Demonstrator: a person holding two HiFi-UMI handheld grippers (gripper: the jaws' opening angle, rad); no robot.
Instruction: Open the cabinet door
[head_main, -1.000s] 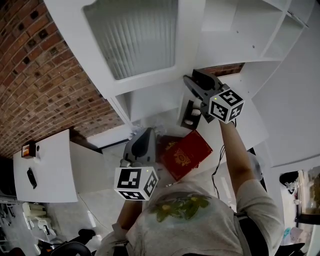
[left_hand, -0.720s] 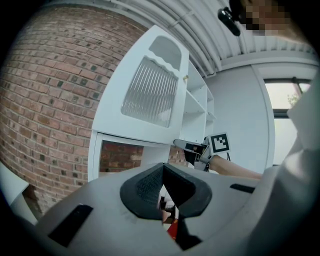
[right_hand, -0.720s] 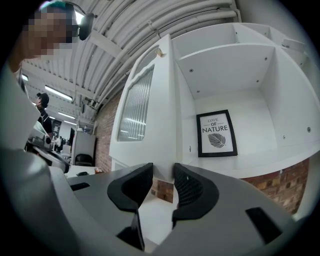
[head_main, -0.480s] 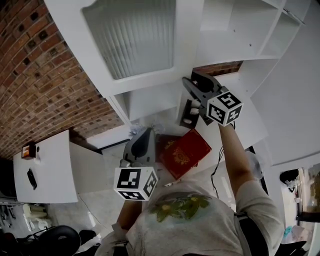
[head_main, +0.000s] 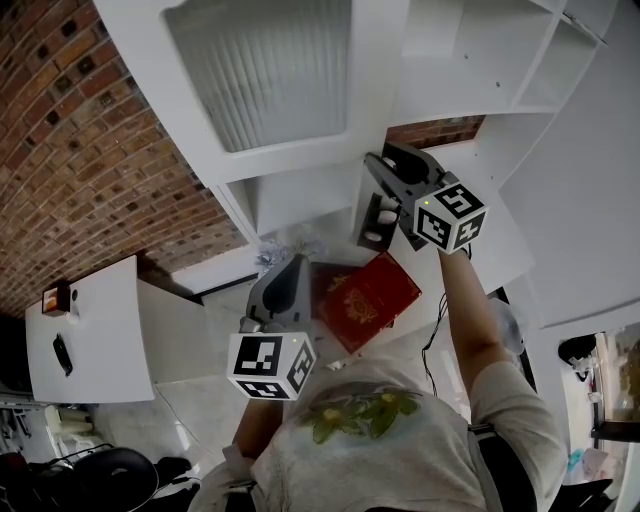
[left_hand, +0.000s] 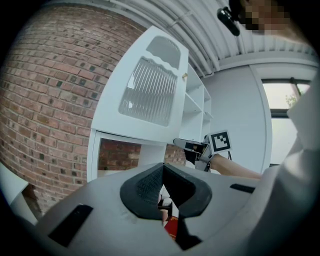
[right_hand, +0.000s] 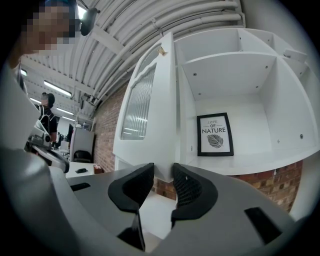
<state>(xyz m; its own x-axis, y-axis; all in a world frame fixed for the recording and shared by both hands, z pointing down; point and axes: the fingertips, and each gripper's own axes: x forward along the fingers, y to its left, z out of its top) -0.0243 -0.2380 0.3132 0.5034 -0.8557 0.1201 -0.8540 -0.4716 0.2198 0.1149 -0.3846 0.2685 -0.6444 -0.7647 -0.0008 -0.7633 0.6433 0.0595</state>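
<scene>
Head view: the white cabinet (head_main: 470, 60) stands against a brick wall (head_main: 80, 150), and its door (head_main: 380, 100), with a ribbed glass pane, is swung wide open toward the wall. The right gripper (head_main: 375, 162) reaches to the door's lower free corner, with a framed print (head_main: 378, 222) on the shelf just beside it. The left gripper (head_main: 293, 263) hangs lower, well apart from the door, next to a red book (head_main: 365, 298). A white desk (head_main: 90, 340) sits at the left with a small black thing (head_main: 62, 355) near its outer edge. Left gripper view: the left gripper (left_hand: 162, 167) has its claw pressed together at the tips with nothing in it; the door (left_hand: 150, 90) stands ahead and above, and a bit of the red book (left_hand: 171, 227) shows below the claw. Right gripper view: the right gripper (right_hand: 163, 172) has its claw spread, and it has just been closing; the lower corner of the door (right_hand: 162, 110) stands between the two jaws, with a gap showing on the left side. The framed print (right_hand: 215, 134) leans against the back wall of the shelf, toward the door side.
</scene>
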